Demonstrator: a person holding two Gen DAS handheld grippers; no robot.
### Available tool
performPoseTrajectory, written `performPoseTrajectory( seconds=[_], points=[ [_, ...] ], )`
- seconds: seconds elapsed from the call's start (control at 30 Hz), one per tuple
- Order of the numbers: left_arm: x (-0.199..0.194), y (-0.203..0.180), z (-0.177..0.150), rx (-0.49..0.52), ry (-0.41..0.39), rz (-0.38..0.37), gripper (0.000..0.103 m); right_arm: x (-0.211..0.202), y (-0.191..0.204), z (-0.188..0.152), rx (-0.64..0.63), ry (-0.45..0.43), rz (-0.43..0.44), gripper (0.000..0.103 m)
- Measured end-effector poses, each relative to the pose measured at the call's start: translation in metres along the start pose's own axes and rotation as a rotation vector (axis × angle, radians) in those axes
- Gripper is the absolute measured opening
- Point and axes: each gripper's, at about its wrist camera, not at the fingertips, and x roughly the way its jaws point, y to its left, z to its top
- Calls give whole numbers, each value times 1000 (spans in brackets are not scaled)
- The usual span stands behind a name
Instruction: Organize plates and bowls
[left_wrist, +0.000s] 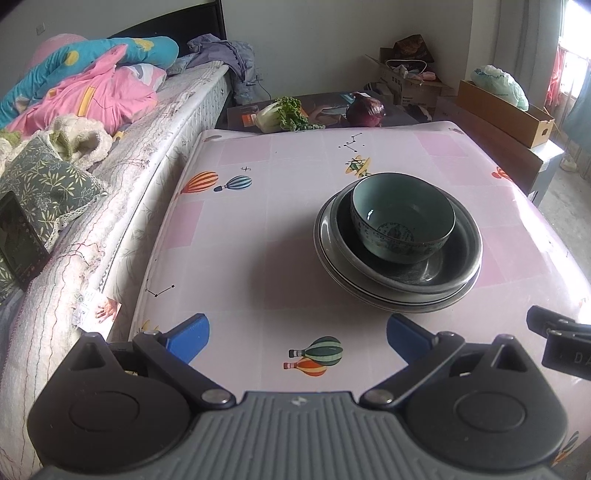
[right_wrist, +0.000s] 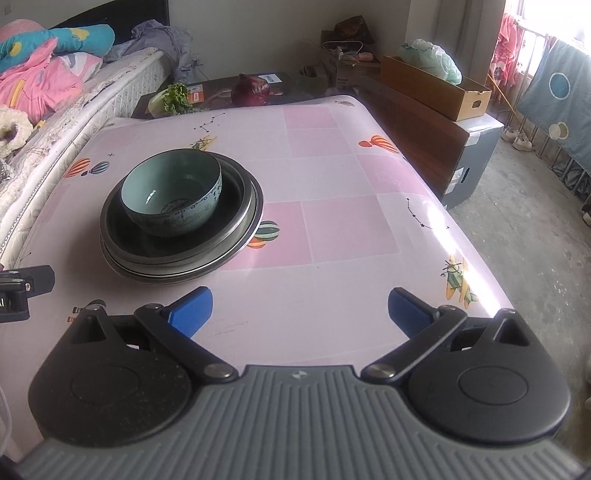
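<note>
A teal bowl with a dark pattern sits inside a stack of dark grey plates on the pink table. In the right wrist view the same bowl and plates lie ahead to the left. My left gripper is open, low over the table, short of the stack and a little left of it, with nothing between its blue fingers. My right gripper is open too, to the right of the stack, holding nothing.
A bed with bedding borders the table's left side. A cabbage and a purple cabbage lie on a dark low table beyond the far edge. Cardboard boxes and a wooden cabinet stand at the right. Part of the other gripper shows at the right edge.
</note>
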Motion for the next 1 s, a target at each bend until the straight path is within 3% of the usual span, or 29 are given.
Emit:
performPoseTrajectory(
  seconds=[0.23,1.0],
  points=[
    [7,7,-1,-33,45,-12,103,-2,6,3,-8,7,25,102],
    [15,10,-1,-43,80,-22,103,5,9,3,-7,23,32,102]
  ],
)
